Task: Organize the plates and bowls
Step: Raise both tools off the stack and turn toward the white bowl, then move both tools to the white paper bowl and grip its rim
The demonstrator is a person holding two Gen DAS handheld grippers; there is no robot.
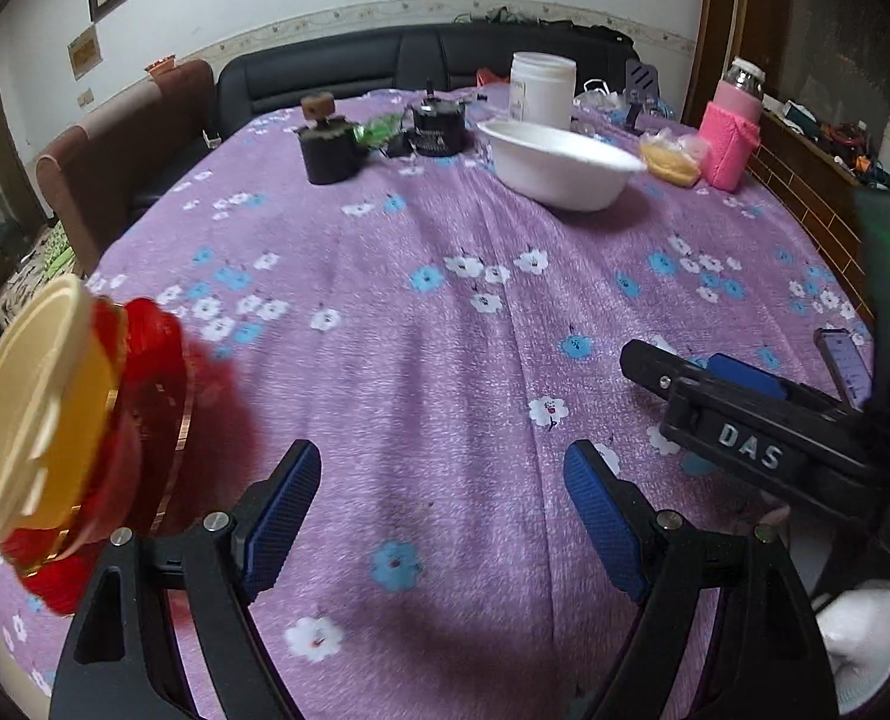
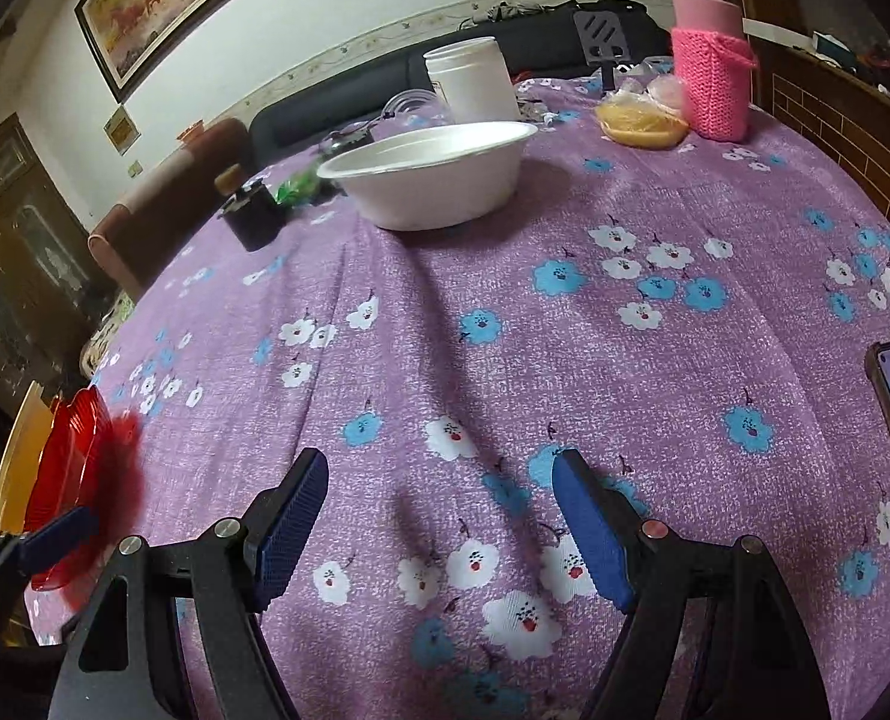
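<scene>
On floral tablecloth [image 2: 565, 330], empty white bowl [image 2: 432, 177].

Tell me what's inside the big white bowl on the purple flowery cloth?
The round white foam bowl shows only its rim and a strip of bare white inner wall. Its front wall hides the bottom, so anything lying there cannot be seen. Behind it stands a white plastic tub.
</scene>
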